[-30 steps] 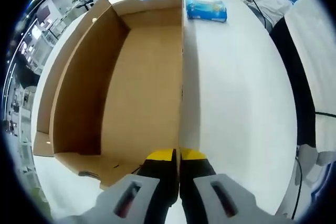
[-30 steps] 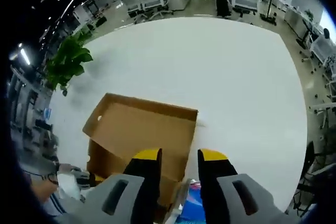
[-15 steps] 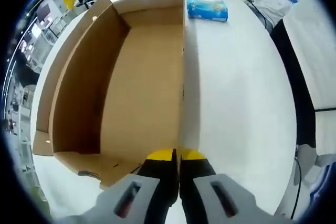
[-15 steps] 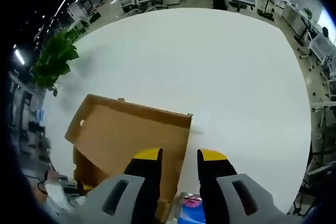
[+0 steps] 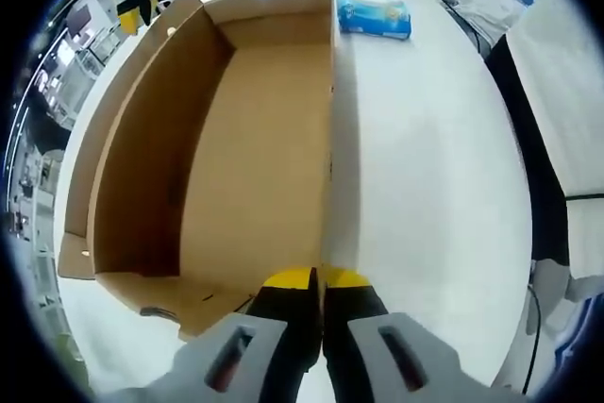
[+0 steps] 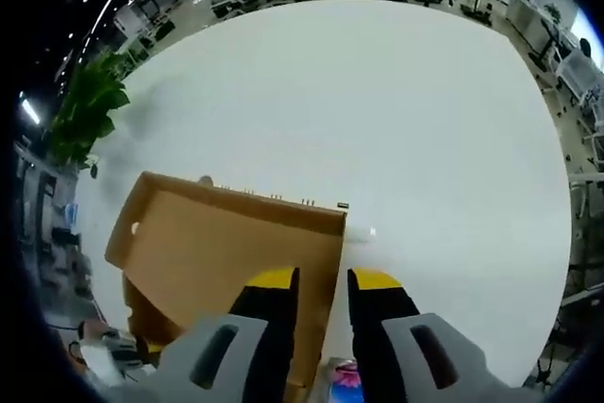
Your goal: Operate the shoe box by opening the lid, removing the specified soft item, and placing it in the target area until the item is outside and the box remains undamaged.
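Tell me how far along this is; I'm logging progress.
Done: the cardboard box lies open and looks empty, and the blue soft pack sits on the white table past its far end. In hand: the left gripper is shut on the box's wall edge. Left: letting go; the right gripper is open above the box.

Lighting and picture quality: bright, even indoor light; strong fisheye bend.
Table (image 6: 444, 139) near-white with mild glare; soft shadow inside box (image 5: 245, 139) along its left wall and beside plant (image 6: 80, 120); edges curve and smear; ceiling strips streak top left of right gripper view.
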Tool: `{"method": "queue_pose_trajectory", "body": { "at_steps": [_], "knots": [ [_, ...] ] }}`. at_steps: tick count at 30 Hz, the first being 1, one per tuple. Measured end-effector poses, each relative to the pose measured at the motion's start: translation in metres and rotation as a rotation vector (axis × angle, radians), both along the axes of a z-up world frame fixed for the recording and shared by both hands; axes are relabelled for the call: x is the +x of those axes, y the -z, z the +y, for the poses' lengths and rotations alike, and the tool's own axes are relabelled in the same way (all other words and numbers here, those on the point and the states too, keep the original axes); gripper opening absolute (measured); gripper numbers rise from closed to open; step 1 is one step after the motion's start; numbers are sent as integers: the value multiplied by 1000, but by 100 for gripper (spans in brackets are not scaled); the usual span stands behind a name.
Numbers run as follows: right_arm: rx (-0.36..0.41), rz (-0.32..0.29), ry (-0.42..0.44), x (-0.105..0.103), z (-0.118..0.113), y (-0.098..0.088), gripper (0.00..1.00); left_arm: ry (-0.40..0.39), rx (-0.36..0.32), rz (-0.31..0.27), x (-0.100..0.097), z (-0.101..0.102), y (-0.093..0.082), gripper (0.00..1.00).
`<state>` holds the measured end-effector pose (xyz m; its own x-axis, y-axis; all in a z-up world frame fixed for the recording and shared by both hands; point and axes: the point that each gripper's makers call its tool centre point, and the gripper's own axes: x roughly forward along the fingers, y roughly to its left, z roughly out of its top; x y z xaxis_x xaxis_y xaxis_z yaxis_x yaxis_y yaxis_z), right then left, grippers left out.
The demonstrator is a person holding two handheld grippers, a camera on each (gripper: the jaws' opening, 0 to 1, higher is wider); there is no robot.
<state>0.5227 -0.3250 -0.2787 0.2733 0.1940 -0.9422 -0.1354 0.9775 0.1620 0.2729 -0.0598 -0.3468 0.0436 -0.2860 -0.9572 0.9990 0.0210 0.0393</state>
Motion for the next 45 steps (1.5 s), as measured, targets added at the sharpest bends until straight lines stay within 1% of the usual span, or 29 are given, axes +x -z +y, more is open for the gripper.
{"method": "queue_pose_trajectory", "body": {
  "at_steps": [4, 9, 10, 11, 13, 16, 18, 19, 20, 21, 22, 24, 27, 30, 32, 35, 36, 37, 41, 43, 44, 45],
  "knots": [
    [6, 3, 14, 0, 1, 2, 21, 0, 0, 2, 0, 1, -1, 0],
    [10, 29, 41, 0, 6, 10, 21, 2, 1, 9, 1, 1, 0, 0],
    [-16, 31, 45, 0, 3, 12, 20, -1, 2, 9, 0, 1, 0, 0],
    [-28, 26, 47, 0, 3, 12, 19, -1, 1, 9, 0, 2, 0, 0],
    [-32, 20, 47, 1, 3, 16, 19, -1, 1, 8, 0, 2, 0, 0],
    [-43, 40, 24, -1, 5, 21, 19, -2, 1, 9, 0, 1, 0, 0],
    [-96, 26, -4, 2, -1, 25, 19, -4, 1, 7, 0, 1, 0, 0],
    [-107, 25, -16, 1, -2, 27, 19, -4, 1, 7, 0, 1, 0, 0],
    [-113, 36, -8, -1, -3, 30, 19, -4, 1, 6, 0, 1, 0, 0],
    [-109, 39, -3, -2, -3, 31, 18, -3, 1, 5, 1, 1, 0, 0],
    [-88, 56, 24, -3, -4, 35, 18, -2, 0, 4, 1, 1, 0, 0],
    [-85, 65, 56, -1, -9, 38, 18, -3, 1, 5, 1, 1, 0, 0],
    [-90, 71, 57, -4, -12, 41, 15, -7, 4, 7, 2, 1, 1, 0],
    [-102, 79, 41, -7, -12, 47, 13, -8, 3, 7, 1, 1, 0, 0],
    [-100, 79, 46, -4, -13, 50, 13, -7, 3, 7, 1, 1, 0, 0],
    [-99, 71, 53, -7, -11, 49, 11, -7, 3, 7, 1, 1, 0, 0],
    [-102, 64, 46, -7, -10, 49, 10, -7, 2, 6, 1, 1, 0, 0],
    [-109, 60, 31, -12, -8, 47, 9, -6, 2, 6, 1, 1, 0, 0],
    [-101, 73, 37, -7, -11, 53, 9, -7, 2, 9, 1, 1, 0, 0],
    [-71, 72, 46, -11, -4, 53, 3, -8, 3, 8, 1, 1, 0, 0],
    [-66, 70, 47, -11, -3, 53, 1, -8, 3, 8, 1, 1, 0, 0],
    [-80, 61, 51, -9, -4, 53, 0, -8, 2, 9, 1, 1, 0, 0]
  ]
}}
